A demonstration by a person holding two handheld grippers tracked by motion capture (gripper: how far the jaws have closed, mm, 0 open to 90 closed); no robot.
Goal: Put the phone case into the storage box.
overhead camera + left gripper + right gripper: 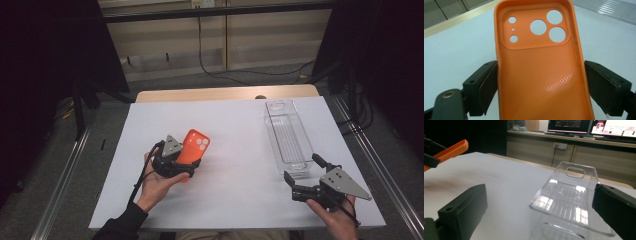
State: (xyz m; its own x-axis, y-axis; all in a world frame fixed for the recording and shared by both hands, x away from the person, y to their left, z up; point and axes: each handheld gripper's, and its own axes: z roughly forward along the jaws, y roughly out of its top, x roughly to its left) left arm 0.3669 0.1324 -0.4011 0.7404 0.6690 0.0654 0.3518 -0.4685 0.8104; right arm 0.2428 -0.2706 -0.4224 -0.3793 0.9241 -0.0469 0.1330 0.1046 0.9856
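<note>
Orange phone case (194, 146) sits left of centre in the high view, clamped by its long edges in my left gripper (187, 170) and lifted off the white table (240, 145). Judging it mid-carry; next it goes right, into the clear tray (288, 137). Right gripper (300, 187), lower right, stands wide, holding nothing, just beside the tray's near end, maybe blocking.

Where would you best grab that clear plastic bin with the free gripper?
Probably by a long side wall near its close end, coming from above: the clear bin lies open side up, so one jaw can go inside, one outside. The right gripper waits open just short of it.
</note>
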